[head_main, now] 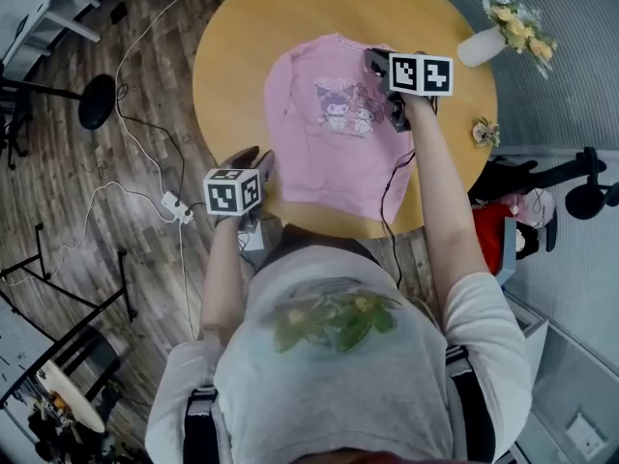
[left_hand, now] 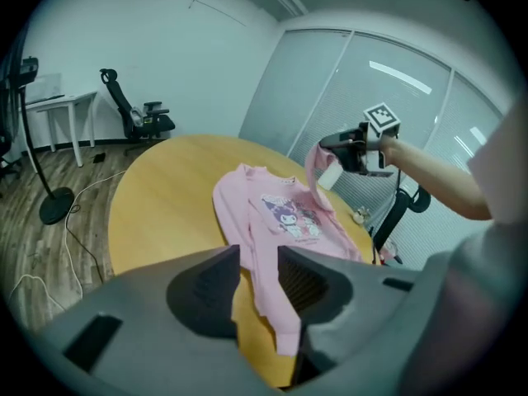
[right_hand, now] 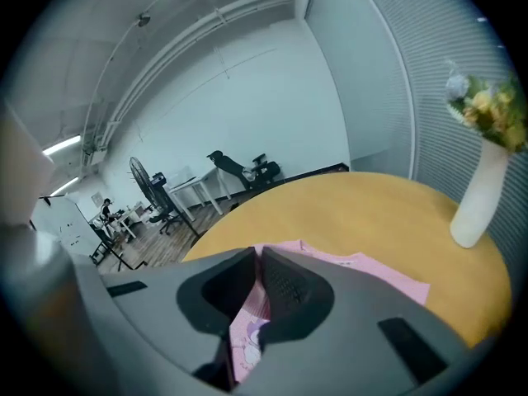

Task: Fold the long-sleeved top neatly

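Found the pink long-sleeved top (head_main: 329, 153) spread on the round wooden table (head_main: 242, 56), cartoon print facing up, neckline toward the far side, hem at the near rim

Saw the right gripper (head_main: 379, 66) at the far right shoulder of the top, arm stretched out across the right side of the garment. Read its jaws in the right gripper view as pinched almost together, clamped on a fold of pink cloth running down between the pads. Noted from the left gripper view a narrow strip of the top lifted off the table and rising to those jaws, the rest of the garment lying flat

Found the left gripper (head_main: 253, 162) low at the near left rim of the table, just beside the left edge of the top. Read its jaws in the left gripper view as standing apart, pressing on nothing; pink cloth visible through the gap, lying beyond the pads and draped at the table edge

Spotted a white vase of flowers (head_main: 481, 46) on the far right of the table, well apart from the top. Noted a wooden floor (head_main: 58, 182) to the left with white cables (head_main: 106, 196) trailing over it, and a black office chair (left_hand: 136, 114) against the far wall
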`<state>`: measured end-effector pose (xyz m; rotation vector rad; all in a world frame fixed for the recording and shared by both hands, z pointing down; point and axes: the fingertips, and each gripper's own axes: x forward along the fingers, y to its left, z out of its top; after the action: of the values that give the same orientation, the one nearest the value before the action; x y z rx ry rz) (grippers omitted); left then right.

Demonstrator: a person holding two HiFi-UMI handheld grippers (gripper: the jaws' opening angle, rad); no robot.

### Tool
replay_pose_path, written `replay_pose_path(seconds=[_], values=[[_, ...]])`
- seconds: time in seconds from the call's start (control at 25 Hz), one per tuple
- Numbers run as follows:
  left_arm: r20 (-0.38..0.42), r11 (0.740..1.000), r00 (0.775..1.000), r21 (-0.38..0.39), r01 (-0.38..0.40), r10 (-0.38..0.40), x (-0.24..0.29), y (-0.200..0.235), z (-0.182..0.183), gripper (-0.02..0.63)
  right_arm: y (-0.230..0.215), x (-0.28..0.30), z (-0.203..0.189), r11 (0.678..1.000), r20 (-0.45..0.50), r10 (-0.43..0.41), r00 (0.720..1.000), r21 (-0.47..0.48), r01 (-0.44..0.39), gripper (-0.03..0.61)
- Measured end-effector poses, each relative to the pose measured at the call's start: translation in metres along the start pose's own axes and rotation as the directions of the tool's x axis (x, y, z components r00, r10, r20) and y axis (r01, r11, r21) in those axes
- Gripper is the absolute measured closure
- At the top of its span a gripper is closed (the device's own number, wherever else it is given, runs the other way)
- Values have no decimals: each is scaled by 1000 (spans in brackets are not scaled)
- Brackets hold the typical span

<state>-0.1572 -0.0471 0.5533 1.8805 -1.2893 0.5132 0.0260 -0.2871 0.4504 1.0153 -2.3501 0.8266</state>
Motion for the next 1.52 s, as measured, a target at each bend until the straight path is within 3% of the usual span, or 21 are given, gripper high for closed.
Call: replay_pose_path(seconds=[0.32,0.76,0.8,0.84,0.88,0.92,1.12,1.44,1.52], values=[[-1,999,1000,-23,-27,27,7,14,8,488,22,105,-37,996,-78,62,995,64,-57,541],[-34,998,999,-47,-30,28,23,22,8,488,19,154,-75,989,-146,109,983,116,-93,540],[-41,998,999,-50,-31,29,26,24,7,488,20,156,-77,986,-151,125,981,127,-106,534],[-47,998,998,-54,-33,30,28,25,5,488,23,158,-79,983,-159,142,977,140,-120,486],[-52,998,998,-58,-35,32,30,26,3,488,25,159,-82,980,-169,158,973,151,-133,422],[-57,998,998,-60,-37,33,31,27,2,488,26,158,-84,978,-179,169,969,152,-142,402],[-71,997,997,-69,-31,26,38,29,-3,488,26,137,-91,981,-154,166,974,126,-148,402],[-99,988,995,-151,-6,-9,62,36,-12,488,27,72,-126,985,-97,147,984,106,-137,402],[-86,978,995,-208,29,-48,66,39,-13,488,29,55,-138,985,-87,142,986,108,-133,402]])
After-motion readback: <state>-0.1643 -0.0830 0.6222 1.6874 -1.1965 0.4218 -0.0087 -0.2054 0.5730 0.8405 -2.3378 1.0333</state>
